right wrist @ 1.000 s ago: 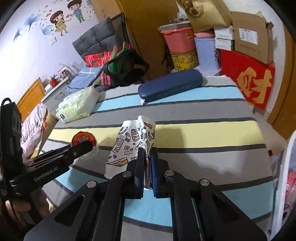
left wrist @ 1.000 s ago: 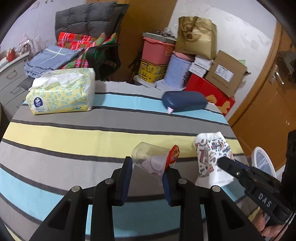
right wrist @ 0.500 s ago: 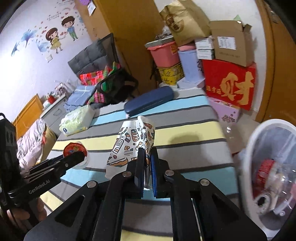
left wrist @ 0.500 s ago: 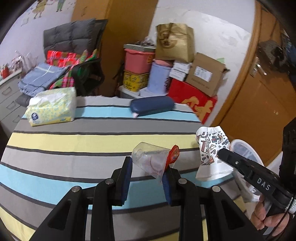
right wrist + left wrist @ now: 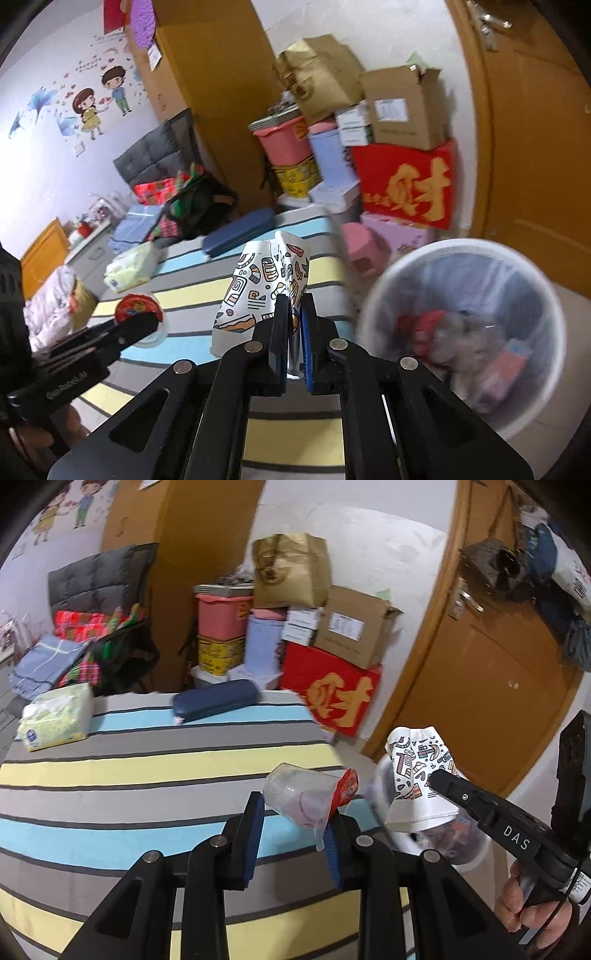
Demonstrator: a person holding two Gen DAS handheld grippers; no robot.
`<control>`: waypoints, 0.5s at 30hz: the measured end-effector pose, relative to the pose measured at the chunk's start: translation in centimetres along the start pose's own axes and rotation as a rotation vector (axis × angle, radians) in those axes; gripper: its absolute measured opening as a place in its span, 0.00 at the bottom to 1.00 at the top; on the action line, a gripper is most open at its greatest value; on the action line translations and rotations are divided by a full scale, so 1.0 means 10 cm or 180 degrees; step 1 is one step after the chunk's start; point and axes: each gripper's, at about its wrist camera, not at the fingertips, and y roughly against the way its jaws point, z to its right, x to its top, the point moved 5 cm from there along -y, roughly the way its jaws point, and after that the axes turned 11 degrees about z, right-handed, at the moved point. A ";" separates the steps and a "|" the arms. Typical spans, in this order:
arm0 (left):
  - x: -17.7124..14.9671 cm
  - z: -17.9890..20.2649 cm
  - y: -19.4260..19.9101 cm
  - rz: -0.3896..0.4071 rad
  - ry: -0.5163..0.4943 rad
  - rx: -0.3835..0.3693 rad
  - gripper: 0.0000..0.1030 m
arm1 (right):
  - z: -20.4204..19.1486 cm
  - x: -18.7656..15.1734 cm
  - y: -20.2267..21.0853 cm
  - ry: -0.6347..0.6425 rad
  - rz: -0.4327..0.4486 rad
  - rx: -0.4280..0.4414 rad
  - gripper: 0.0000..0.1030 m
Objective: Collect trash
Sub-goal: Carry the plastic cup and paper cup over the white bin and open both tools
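My left gripper [image 5: 291,823] is shut on a clear plastic cup [image 5: 299,799] with a red foil lid, held tilted above the striped table's right side. In the right wrist view that cup [image 5: 138,308] shows at the left, lid facing me. My right gripper [image 5: 293,332] is shut on a crushed paper cup [image 5: 258,284] with a colourful doodle print; the left wrist view has this paper cup [image 5: 415,771] at the right. A white trash bin [image 5: 391,288] with a clear liner and rubbish inside stands on the floor to the right of the table, below and right of the paper cup.
A striped tablecloth [image 5: 129,760] covers the table, with a yellow tissue pack [image 5: 55,716] and a dark blue case [image 5: 216,699] at its far edge. Stacked boxes and tubs [image 5: 325,627] fill the corner beyond. A wooden door [image 5: 480,672] is at the right, a pink stool [image 5: 364,251] near the bin.
Both grippers have swung right and risen off the table centre with their cups still held. The trash bin has come into full view under the right gripper.
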 end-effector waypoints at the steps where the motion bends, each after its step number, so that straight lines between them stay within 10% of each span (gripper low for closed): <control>1: -0.01 0.10 -0.01 -0.0011 -0.0030 -0.0030 0.30 | 0.07 0.01 0.04 -0.0009 0.0021 -0.0044 0.06; 15: -0.14 1.26 -0.38 -0.0171 -0.0334 -0.0406 0.30 | 0.99 0.10 0.42 -0.0165 0.0107 -0.0611 0.06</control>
